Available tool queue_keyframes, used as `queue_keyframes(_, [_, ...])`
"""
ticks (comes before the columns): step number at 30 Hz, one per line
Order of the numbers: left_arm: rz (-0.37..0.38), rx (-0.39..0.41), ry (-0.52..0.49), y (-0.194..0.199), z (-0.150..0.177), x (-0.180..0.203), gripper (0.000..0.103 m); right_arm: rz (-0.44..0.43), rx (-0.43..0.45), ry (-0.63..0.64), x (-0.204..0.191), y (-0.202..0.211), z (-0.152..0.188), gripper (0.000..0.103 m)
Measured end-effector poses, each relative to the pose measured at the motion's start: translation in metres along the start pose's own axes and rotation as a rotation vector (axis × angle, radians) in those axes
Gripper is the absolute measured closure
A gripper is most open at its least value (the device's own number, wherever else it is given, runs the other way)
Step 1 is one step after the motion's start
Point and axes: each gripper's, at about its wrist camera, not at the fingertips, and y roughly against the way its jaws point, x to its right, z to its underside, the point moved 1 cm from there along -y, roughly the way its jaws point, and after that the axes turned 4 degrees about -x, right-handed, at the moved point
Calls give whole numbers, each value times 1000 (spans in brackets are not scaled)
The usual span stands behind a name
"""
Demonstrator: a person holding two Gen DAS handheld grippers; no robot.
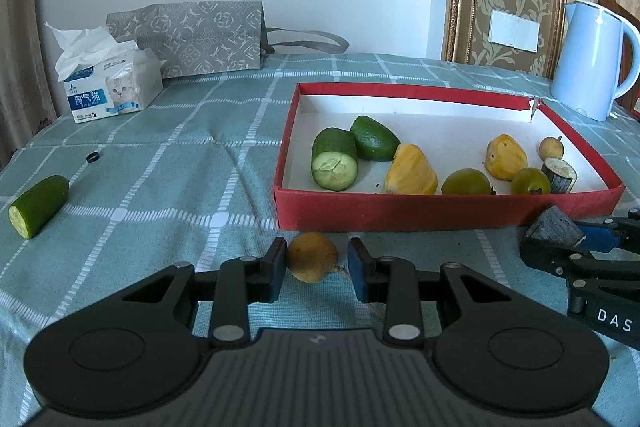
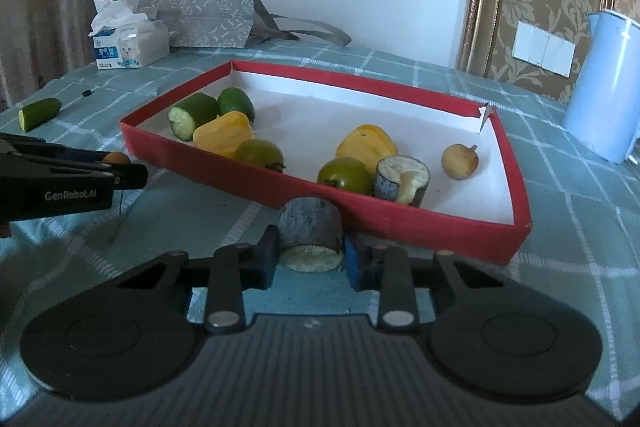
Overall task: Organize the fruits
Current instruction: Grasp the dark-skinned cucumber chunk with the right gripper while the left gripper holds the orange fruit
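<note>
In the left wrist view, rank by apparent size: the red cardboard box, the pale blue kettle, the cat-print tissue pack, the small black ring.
1. Red cardboard box
2. Pale blue kettle
3. Cat-print tissue pack
4. Small black ring

Fisheye distortion at the edges makes kettle versus pack less sure.

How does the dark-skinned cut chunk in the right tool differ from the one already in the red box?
The dark-skinned cut chunk in the right tool lies on its side outside the red box; the dark-skinned chunk in the box stands upright, cut face up, free of any tool. Both have dark grey skin and pale flesh.
</note>
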Motion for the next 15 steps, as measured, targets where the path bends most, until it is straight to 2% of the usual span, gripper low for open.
queue_keyframes(15, [3,3,9,0,0,-1,71,-31,26,-73,17,16,7,72])
